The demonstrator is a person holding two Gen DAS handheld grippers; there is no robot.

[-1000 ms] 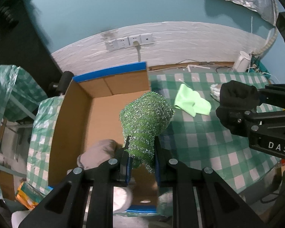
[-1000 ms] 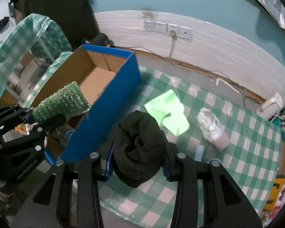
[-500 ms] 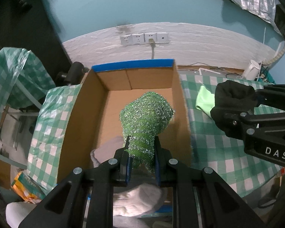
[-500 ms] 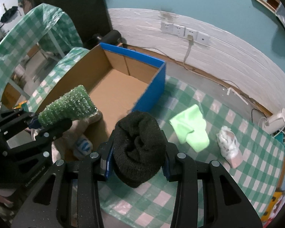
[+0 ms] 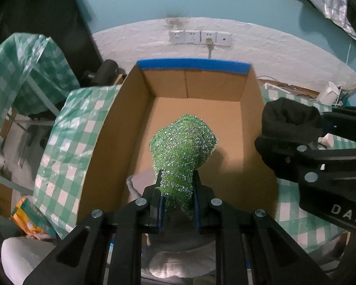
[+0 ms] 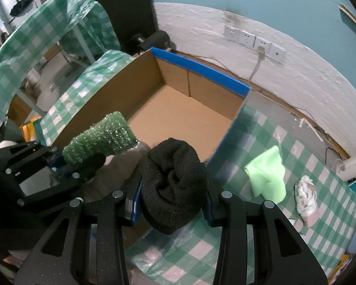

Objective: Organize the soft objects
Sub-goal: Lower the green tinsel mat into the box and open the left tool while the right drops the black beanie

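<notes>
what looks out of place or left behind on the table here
Two soft things lie loose on the checked tablecloth outside the cardboard box: a light green cloth and a crumpled white piece.

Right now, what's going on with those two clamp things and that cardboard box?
A person is sorting soft things into the cardboard box. The left hand-held gripper is clamped on a sparkly green scrubber, held over the open box. The right hand-held gripper grips a rolled black knit hat at the box's edge. Some grey cloth already lies inside; a light green cloth waits on the checked tablecloth.
</notes>
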